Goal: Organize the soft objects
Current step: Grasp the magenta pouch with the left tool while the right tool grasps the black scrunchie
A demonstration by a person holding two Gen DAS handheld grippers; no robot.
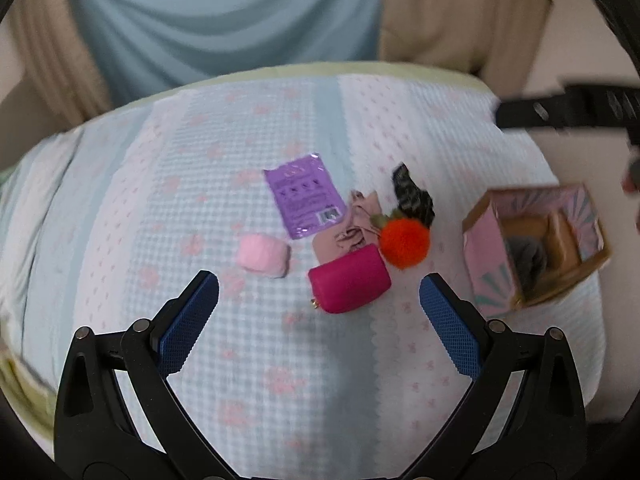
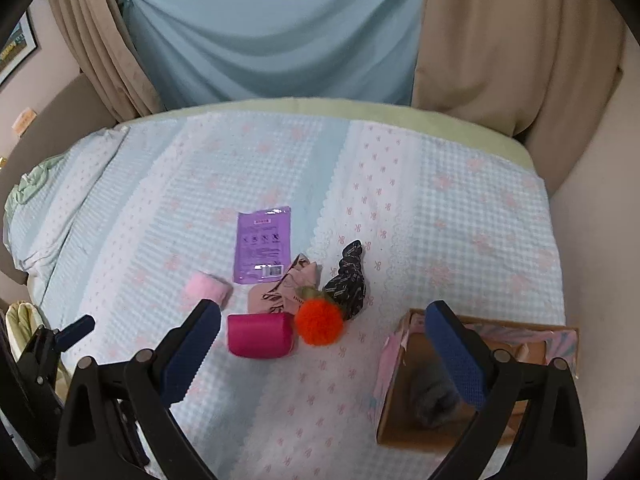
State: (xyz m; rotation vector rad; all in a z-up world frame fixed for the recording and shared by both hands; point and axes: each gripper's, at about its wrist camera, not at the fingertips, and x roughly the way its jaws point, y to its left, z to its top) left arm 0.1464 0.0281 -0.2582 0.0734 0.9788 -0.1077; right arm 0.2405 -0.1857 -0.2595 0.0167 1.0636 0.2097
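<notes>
On the bed lie a magenta pouch [image 1: 349, 279] [image 2: 260, 335], an orange pompom [image 1: 404, 242] [image 2: 319, 322], a pale pink fluffy piece [image 1: 263, 255] [image 2: 208, 287], a purple packet [image 1: 306, 194] [image 2: 262, 245], a pink patterned cloth [image 1: 352, 224] [image 2: 286, 292] and a dark scrunchie [image 1: 412, 194] [image 2: 347, 280]. A cardboard box [image 1: 536, 240] [image 2: 472, 380] with a grey soft item inside stands to the right. My left gripper [image 1: 319, 292] is open above the bed, just short of the pouch. My right gripper [image 2: 322, 320] is open and empty, its right finger over the box.
The bed has a light blue and pink checked cover [image 1: 280, 360] [image 2: 440, 220]. Blue and beige curtains [image 2: 280, 32] hang behind it. The other gripper shows at the left edge of the right wrist view [image 2: 60, 340] and at the upper right of the left wrist view [image 1: 568, 110].
</notes>
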